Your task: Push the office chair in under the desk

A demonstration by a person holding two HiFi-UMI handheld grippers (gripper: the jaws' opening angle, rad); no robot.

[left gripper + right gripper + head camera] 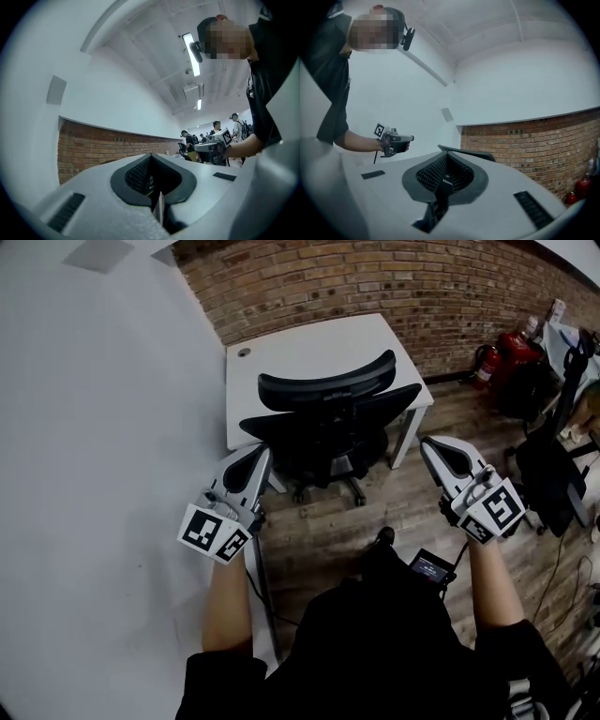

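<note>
**Both Jaws Closed and Empty**

Left gripper (255, 457): jaws pressed together, with nothing between them. Right gripper (436, 448): jaws likewise together, gripping nothing. Neither touches the office chair (328, 413). It stands ahead, between both jaws, with its black curved backrest nearest them and its seat at the near edge of the white rectangular desk (300, 345). Beyond: brick wall (394, 277). Below: wood-plank floor (319, 535).

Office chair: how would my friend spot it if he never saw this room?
Look for the brick wall, then the white desk by it. The office chair sits at the desk's near edge, all black with a curved headrest and wheels.
</note>
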